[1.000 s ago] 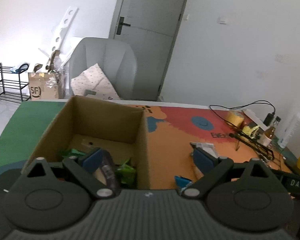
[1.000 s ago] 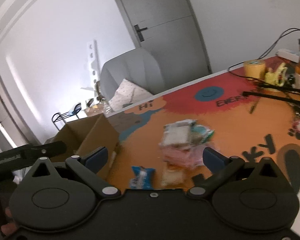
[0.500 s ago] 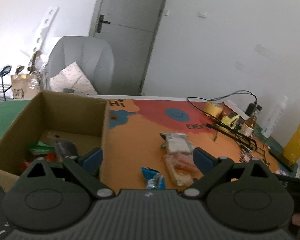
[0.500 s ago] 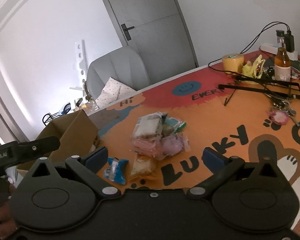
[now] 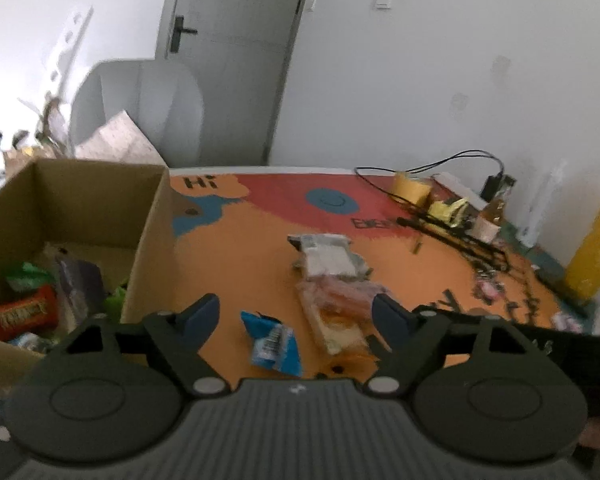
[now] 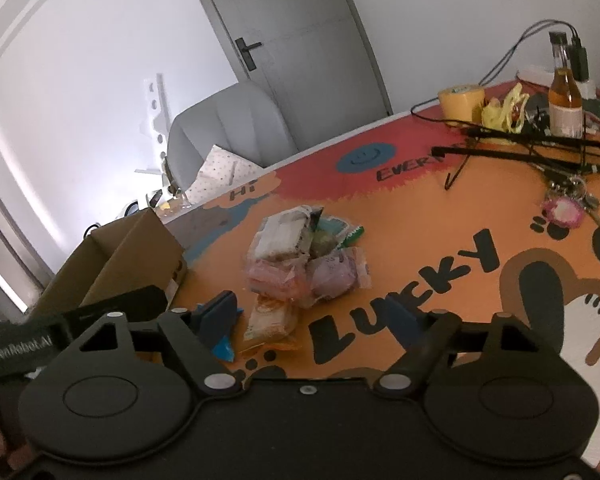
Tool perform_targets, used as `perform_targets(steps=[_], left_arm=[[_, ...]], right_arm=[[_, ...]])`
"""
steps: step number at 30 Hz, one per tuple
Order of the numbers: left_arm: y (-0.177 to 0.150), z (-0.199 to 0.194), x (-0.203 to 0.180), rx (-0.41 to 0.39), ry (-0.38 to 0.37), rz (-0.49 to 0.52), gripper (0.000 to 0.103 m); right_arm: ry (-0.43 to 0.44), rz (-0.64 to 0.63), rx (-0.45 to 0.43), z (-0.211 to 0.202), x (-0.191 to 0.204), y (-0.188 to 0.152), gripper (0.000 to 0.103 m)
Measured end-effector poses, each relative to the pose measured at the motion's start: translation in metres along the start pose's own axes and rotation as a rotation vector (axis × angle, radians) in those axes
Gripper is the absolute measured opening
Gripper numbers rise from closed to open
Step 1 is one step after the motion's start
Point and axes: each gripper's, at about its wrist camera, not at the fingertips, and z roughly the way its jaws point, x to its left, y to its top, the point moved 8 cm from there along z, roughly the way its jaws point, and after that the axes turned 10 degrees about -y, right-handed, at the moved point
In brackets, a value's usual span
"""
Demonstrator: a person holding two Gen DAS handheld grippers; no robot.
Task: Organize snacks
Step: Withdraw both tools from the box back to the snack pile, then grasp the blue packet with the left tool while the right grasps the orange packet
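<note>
Two tools hang over the orange counter [image 6: 420, 240], both with jaws closing and pressing on nothing. Between the left tool [image 5: 296, 312] jaws lies a blue snack packet [image 5: 274, 342], untouched, just right of the cardboard box [image 5: 148, 240]. Ahead of the right tool [image 6: 316, 312] sits a pile of wrapped snacks [image 6: 300, 264], its nearest yellow pack [image 6: 270, 320] between the jaws but not gripped. Inside the box lie an orange bar [image 5: 20, 314] and green wrappers [image 5: 24, 276]
</note>
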Motion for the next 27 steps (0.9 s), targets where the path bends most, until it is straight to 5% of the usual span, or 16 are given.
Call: perform_targets(steps=[7,11,27], left_arm=[[0.004,0.002,0.001,-0.025,0.018,-0.032,0.071],[0.005,0.004,-0.005,-0.024,0.004,-0.035,0.062],[-0.004,0.029,-0.001,-0.033,0.06,-0.111,0.062]], right_arm=[[0.04,0.006,0.013,0.012,0.002,0.002,0.06],[0.073,0.01,0.008,0.016,0.007,0.005,0.059],[0.121,0.034,0.011,0.052,0.013,0.013,0.054]])
